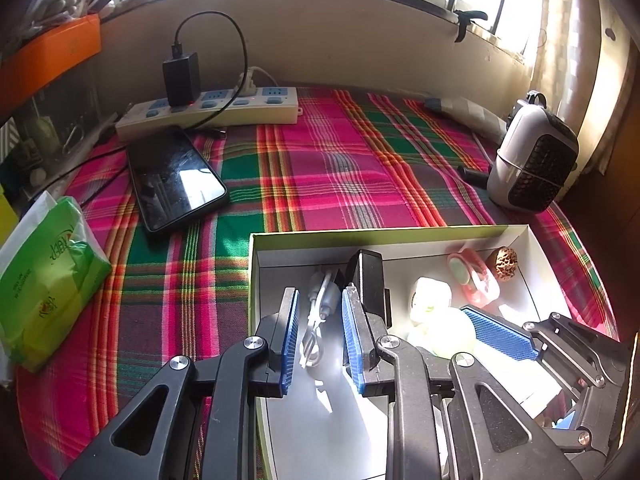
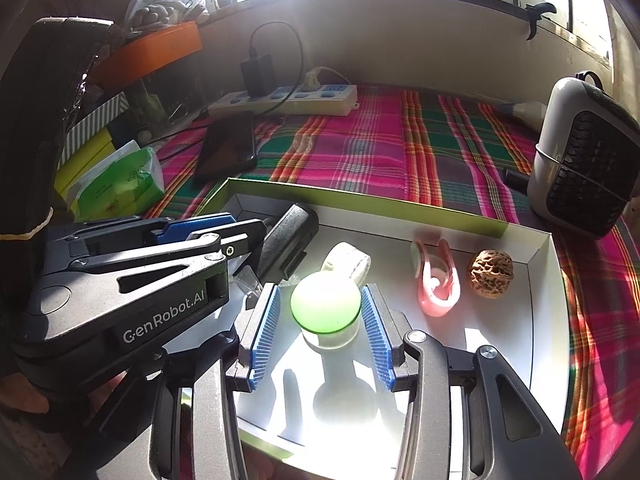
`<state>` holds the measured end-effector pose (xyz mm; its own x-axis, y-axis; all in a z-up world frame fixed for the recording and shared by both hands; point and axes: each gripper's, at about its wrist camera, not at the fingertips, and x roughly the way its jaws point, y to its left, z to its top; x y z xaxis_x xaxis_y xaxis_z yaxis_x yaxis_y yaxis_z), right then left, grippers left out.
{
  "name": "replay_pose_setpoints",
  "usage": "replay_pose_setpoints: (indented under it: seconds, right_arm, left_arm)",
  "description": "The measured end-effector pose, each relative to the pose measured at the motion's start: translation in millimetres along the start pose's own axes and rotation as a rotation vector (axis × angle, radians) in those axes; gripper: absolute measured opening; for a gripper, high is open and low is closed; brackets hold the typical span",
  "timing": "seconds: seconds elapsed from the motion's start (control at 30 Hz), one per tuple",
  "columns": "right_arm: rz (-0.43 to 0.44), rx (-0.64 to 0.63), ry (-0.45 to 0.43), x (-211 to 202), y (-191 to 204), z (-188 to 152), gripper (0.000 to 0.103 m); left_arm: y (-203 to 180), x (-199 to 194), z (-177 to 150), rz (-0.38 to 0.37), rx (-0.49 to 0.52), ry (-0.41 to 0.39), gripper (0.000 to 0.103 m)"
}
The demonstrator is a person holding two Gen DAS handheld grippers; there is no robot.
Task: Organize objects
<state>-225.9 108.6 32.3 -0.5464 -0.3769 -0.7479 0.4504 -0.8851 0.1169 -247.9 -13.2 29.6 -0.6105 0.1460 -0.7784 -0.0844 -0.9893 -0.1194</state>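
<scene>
Both wrist views over box (image 1: 400, 236)

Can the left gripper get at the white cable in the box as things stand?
Probably yes. The left gripper is open with the white cable lying between its fingers on the box floor; nothing covers it, though the black device sits close beside one finger.

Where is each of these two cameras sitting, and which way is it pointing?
Left wrist view: rides the left gripper, looks forward over the white box at a white cable; shows its own blue pads and the right gripper.
Right wrist view: rides the right gripper, looks at a green-topped jar between its open fingers; the left gripper shows at left.
Both share the box, walnut, pink clip, phone and power strip.
</scene>
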Motion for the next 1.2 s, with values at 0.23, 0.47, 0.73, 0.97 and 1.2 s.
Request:
replay_pose_setpoints:
  seconds: [0.23,0.47,0.73,0.97,1.2]
  right_arm:
    - [0.001,0.006,-0.006,-5,1,-2,0.048]
    - [0.000,0.019,-0.017,-15,3,-8,0.048]
    - [-0.014,0.029,-0.045,-33,5,-16,0.048]
    - [-0.022,0.027,-0.065,-49,8,-26,0.049]
    - [-0.015,0.041,-0.086,-64,9,-36,0.049]
  left_arm:
    - [-2,-11,-4,0.004,0.005,-0.019,0.022]
    - [-1,-25,-10,-0.001,-0.005,-0.038,0.022]
    - [-4,-45,-21,-0.002,0.003,-0.066,0.022]
    - [-3,-61,-35,0.004,-0.005,-0.083,0.022]
    - [-3,-75,-48,0.003,-0.014,-0.093,0.022]
